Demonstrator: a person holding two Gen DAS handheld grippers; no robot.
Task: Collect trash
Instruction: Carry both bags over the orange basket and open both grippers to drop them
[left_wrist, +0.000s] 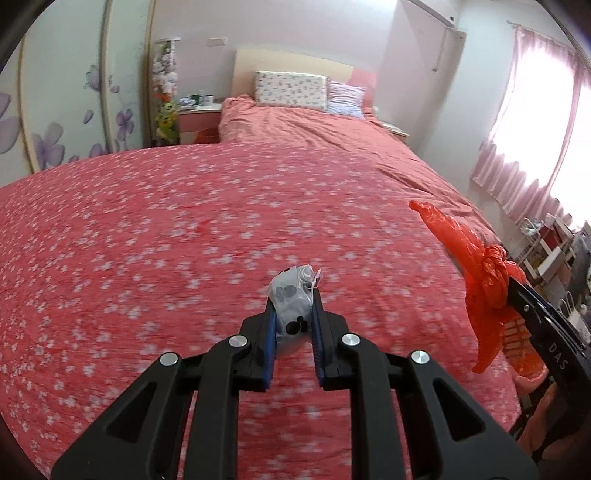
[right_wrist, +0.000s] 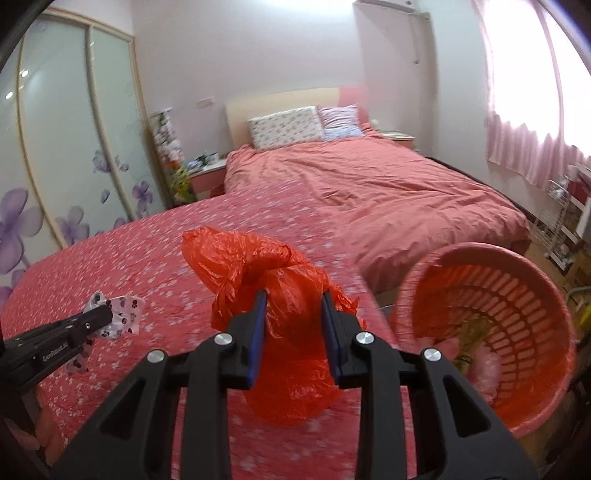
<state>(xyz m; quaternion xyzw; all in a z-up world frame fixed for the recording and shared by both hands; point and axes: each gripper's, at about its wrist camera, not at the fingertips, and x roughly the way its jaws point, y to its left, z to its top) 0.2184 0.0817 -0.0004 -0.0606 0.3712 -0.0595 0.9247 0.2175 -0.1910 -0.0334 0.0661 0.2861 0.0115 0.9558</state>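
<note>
Beside the bed (right_wrist: 369, 192), to the right of my right hand-held gripper (right_wrist: 293, 306), sits the pink basket (right_wrist: 524, 266). That gripper, clamped on the red bag (right_wrist: 291, 284), is nearer. My left hand-held gripper (left_wrist: 293, 306) pinches a spotted white wrapper (left_wrist: 291, 291) further left.

Left gripper (left_wrist: 293, 314) clamps a spotted white bag (left_wrist: 291, 295) above the red floral bedspread (left_wrist: 147, 240)

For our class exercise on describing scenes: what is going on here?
A person with a gripper in each hand is collecting trash over a bed. The left gripper is shut on a white spotted wrapper. The right gripper is shut on a red bag, beside a pink basket that already holds some trash.
</note>
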